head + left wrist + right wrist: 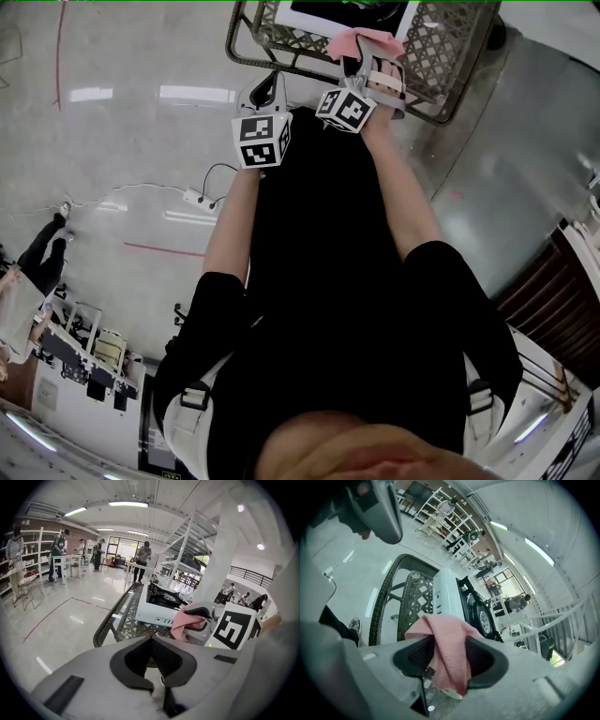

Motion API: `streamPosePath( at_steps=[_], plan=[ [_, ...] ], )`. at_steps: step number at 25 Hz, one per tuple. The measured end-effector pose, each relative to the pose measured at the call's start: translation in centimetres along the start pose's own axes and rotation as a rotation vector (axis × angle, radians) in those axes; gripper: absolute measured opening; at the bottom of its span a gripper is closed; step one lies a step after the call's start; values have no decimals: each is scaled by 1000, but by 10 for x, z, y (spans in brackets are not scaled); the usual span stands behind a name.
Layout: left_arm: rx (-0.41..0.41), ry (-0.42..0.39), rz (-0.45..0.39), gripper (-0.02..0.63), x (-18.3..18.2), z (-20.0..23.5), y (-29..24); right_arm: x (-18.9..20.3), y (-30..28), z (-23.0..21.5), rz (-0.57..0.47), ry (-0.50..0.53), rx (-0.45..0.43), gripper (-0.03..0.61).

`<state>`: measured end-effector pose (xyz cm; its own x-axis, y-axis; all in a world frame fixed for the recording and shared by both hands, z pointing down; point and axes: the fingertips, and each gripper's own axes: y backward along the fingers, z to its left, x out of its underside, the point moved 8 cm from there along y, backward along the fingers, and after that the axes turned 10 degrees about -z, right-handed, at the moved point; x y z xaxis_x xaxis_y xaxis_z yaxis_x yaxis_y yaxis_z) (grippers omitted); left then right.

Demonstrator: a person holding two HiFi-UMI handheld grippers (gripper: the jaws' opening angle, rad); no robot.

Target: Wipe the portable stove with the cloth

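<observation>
Stove [161, 605] sits on the lattice table [274, 39] just ahead; right gripper [450, 660] pinches the pink cloth [449, 644], a fold left loose above the jaws, likely as the wiping face. Left gripper [151, 641] is pressed together, empty (spare for steadying, I judge). Its view shows the burner [168, 597]; head view catches only the stove's edge.

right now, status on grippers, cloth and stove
Left gripper shut, empty. Right gripper shut on cloth, short of stove. Stove on lattice table. Nothing seen between.
</observation>
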<state>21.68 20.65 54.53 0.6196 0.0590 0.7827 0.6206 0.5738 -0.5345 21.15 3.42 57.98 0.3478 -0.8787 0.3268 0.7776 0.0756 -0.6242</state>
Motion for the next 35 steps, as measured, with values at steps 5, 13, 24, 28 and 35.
streamPosePath(
  at_steps=[5,13,24,28,35],
  plan=[
    [-16,12,-8,0,1,14,11,-19,-6,3,-18,-18,-4,215],
    [-57,18,-26,0,-4,47,37,-63,-17,5,-26,-70,-31,215],
    [-125,13,-53,0,-28,85,61,-113,-38,6,-74,-103,-54,212],
    [-106,-9,-45,0,-40,98,58,-121,-45,5,-70,-172,-58,207],
    [-17,-78,5,0,-82,132,32,-127,-53,-1,-22,-364,-70,199]
  ],
)
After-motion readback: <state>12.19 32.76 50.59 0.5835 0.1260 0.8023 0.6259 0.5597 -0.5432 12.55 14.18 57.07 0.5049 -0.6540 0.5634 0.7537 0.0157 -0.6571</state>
